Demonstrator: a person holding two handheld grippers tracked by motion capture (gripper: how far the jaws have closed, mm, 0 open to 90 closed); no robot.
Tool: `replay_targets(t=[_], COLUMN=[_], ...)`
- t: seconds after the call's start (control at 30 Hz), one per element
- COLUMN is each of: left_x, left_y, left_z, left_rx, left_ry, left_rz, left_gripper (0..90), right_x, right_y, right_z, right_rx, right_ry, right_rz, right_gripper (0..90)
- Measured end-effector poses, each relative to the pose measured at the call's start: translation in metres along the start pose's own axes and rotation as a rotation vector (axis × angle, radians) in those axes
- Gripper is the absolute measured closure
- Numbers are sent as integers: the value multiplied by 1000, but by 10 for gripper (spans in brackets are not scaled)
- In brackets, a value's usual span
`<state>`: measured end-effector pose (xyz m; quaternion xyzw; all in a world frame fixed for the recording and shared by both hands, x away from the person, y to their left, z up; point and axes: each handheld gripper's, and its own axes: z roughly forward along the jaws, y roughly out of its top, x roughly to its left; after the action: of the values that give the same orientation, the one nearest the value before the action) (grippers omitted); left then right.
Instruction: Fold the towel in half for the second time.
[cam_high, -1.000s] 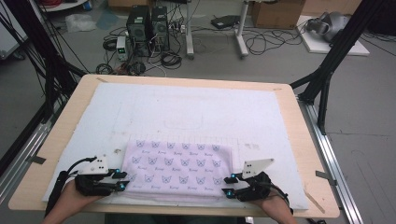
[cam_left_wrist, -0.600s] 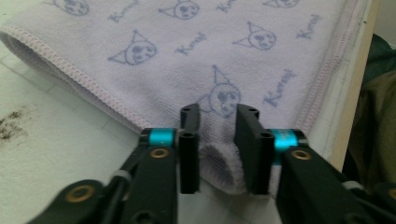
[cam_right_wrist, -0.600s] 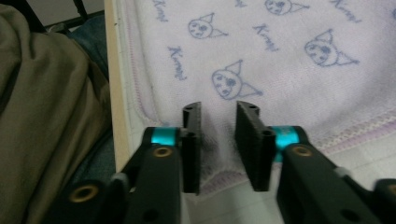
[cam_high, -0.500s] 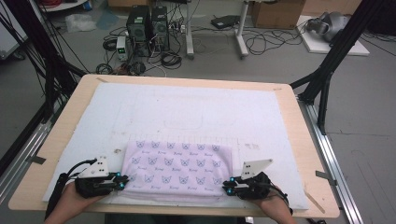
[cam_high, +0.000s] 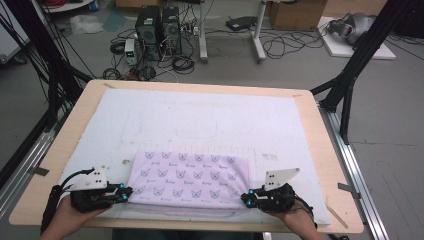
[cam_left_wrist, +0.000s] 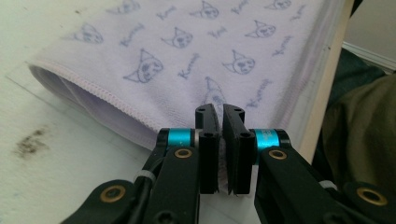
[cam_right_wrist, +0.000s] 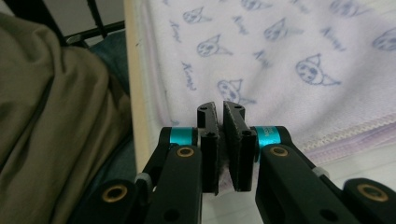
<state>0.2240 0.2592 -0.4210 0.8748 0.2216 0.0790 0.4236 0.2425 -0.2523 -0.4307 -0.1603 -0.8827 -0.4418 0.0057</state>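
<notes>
Near edge of the bench (cam_high: 60, 150) — a person's two hands come in from below, each with a pair of tongs. Left tongs (cam_high: 124, 192) sit at the near left corner of the towel (cam_high: 192, 175); right tongs (cam_high: 246, 198) at its near right corner.

Left gripper view: the left tongs (cam_left_wrist: 219, 112) have just been closing and now stand pressed together on the towel's (cam_left_wrist: 187, 51) edge, cloth caught in the thin gap between the black pads. A stitched hem runs off to the left, folded layers showing beneath it.

Right gripper view: the right tongs (cam_right_wrist: 220, 109) have likewise just been closing and now pinch the towel (cam_right_wrist: 289, 51) at its border, a sliver of fabric between the pads. An olive-clad part of the person is at the left, beyond the bench's wooden rim.

Towel — pale lilac, printed with small cat faces and script, folded into a rectangle, lying flat on the white pad (cam_high: 210, 115) toward the near side of the bench, between the two hands.

Farther off: bare white pad with faint marks, then the far wooden edge. Beyond that, floor with two computer towers (cam_high: 159, 25) and loose cables.
</notes>
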Motion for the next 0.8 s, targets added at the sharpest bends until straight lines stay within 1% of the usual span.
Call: replay_targets(t=[0.03,0.07,0.1,0.13,0.17,0.23,0.3,0.33,0.37,0.43,0.53,0.57,0.6,0.63,0.7,0.8], left_x=[-1,0,1,3,3,6,10,13,15,19,26,27,30,32,37,45], left_y=[-3,-5,-5,-5,-4,0,5,7,9,12,16,16,18,19,21,26], left_z=[3,5,7,8,8,7,5,5,5,7,10,11,13,14,18,22], left_rx=[11,23,23,18,12,-8,-23,-34,-38,-48,-60,-60,-61,-60,-68,-72], left_ry=[-4,-9,-8,-5,-1,9,21,28,30,42,58,61,70,72,77,97], left_rz=[0,4,1,-5,-8,-13,-16,-19,-21,-28,-35,-35,-35,-36,-41,-51], left_gripper=[844,837,822,788,737,683,640,634,623,601,592,588,582,578,573,549], right_x=[1,0,-1,-3,-5,-8,-11,-13,-16,-22,-28,-32,-33,-37,-42,-51], right_y=[-2,-4,-4,-3,-1,4,9,10,12,15,18,19,20,22,24,28], right_z=[2,3,4,3,1,-4,-8,-9,-9,-8,-6,-6,-5,-5,-5,-5], right_rx=[12,18,11,2,-19,-55,-76,-78,-86,-88,-84,-86,-85,-91,-93,-104], right_ry=[5,14,16,20,19,3,-21,-27,-44,-64,-88,-101,-105,-120,-136,-158], right_rz=[3,12,27,41,53,54,60,61,61,62,75,73,78,82,86,92], right_gripper=[846,822,755,711,670,645,622,607,589,573,532,516,498,494,473,442])
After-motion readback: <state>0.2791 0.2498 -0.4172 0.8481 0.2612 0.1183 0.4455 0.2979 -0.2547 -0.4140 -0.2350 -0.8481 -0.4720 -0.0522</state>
